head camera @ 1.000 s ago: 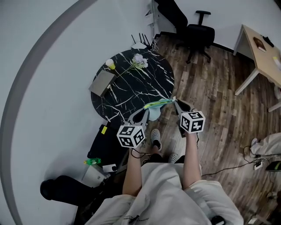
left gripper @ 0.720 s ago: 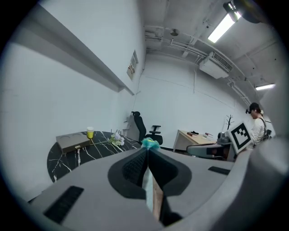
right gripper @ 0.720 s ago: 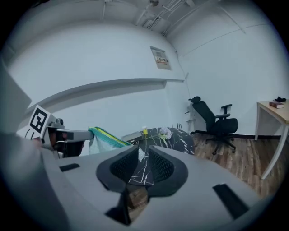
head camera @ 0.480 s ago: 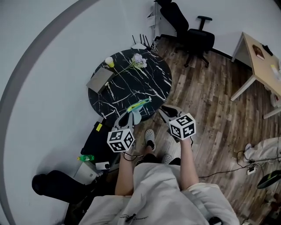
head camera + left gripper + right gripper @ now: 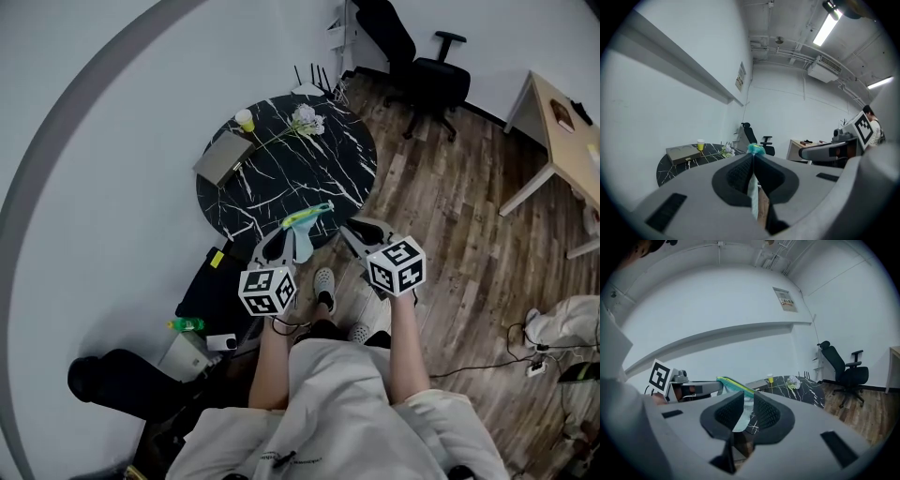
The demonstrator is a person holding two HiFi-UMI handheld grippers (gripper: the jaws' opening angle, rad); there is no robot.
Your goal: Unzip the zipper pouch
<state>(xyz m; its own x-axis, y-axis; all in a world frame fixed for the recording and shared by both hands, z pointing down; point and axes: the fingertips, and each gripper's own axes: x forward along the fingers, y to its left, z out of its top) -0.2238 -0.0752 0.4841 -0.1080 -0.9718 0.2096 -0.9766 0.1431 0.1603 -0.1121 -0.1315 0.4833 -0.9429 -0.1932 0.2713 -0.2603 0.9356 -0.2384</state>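
Teal-and-green fabric zipper pouch (image 5: 307, 219) hung in the air by the near edge of the round black marble table (image 5: 281, 169) in the head view. The left gripper (image 5: 286, 241) pinched it, and the right gripper (image 5: 352, 233) stood just to its right, apart from it. In the left gripper view, the jaws were pressed together on the pouch's pale edge, with teal poking past the tips. In the right gripper view, the jaws stood apart, having just been opening, and clamped nothing; the pouch showed beyond the gap.

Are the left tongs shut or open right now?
Shut on the zipper pouch: pads of the left tongs press together on its thin fabric.
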